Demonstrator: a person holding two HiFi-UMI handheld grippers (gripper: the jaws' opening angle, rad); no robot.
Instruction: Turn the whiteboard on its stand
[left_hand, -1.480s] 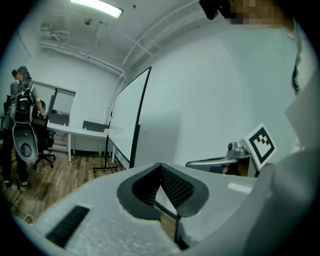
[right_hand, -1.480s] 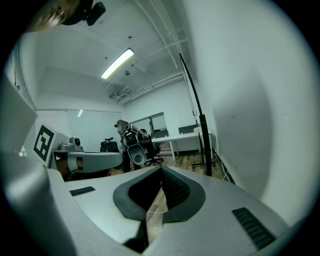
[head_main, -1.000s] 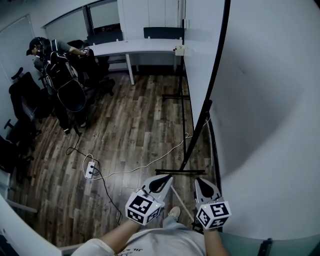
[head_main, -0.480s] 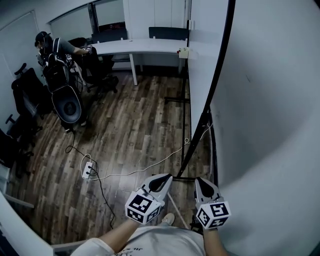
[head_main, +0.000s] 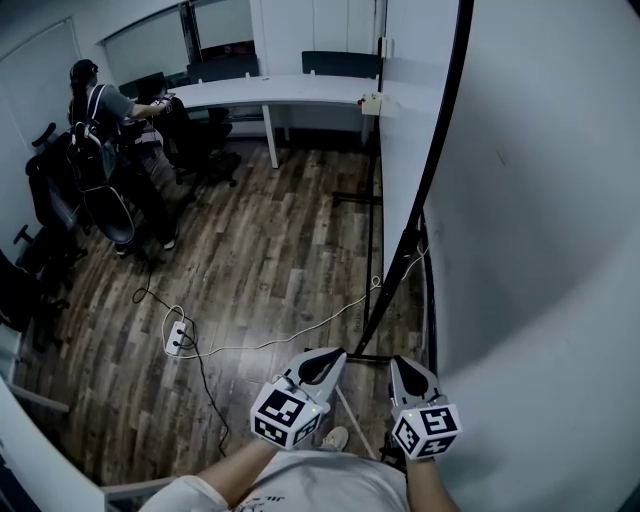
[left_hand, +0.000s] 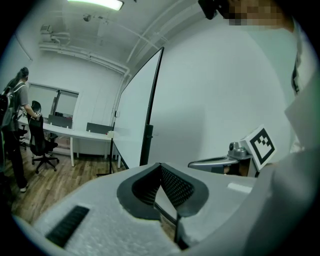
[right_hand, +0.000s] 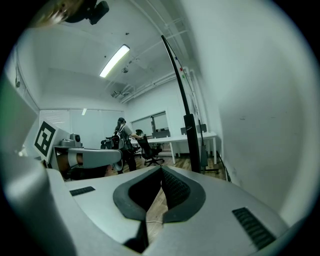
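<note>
We hold our grey left gripper (head_main: 330, 358) and right gripper (head_main: 400, 365) closed, empty, beside the tall white black-framed whiteboard (head_main: 540, 220), likely about to push its edge.

Left tongs (head_main: 330, 357), right tongs (head_main: 402, 364) both closed, empty, side by side.

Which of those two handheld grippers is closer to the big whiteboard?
The right gripper, right beside the whiteboard; the left gripper sits further out over the wooden floor.
</note>
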